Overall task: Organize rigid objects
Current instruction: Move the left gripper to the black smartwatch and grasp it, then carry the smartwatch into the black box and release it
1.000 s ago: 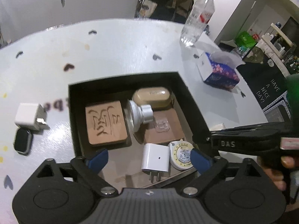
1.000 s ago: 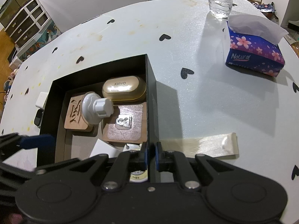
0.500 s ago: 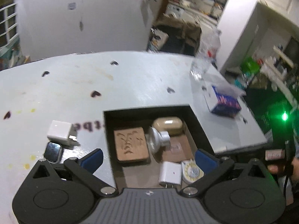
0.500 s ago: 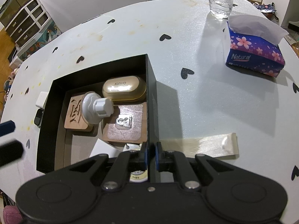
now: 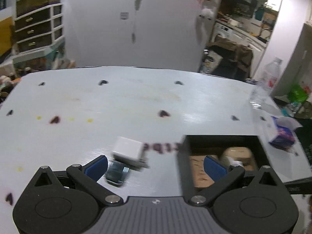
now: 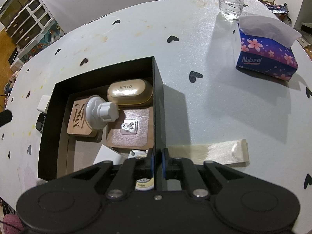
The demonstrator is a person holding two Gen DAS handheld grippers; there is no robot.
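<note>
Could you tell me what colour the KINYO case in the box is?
Gold; the KINYO case shows best in the right wrist view.

The left gripper (image 5: 156,165) points downward with its jaws spread wide, having just been opening, nothing between them. The right gripper (image 6: 158,163) tilts steeply down, jaws pinched on a box wall (image 6: 159,117) toward 12 o'clock.

Indoor light from overhead is fairly bright, and the black box (image 6: 159,105) and tissue box (image 6: 267,58) throw soft shadows on the pale table (image 6: 214,101). The left wrist view is smeared with motion blur; the right wrist view is sharp. Both bend strongly toward dark corners.
</note>
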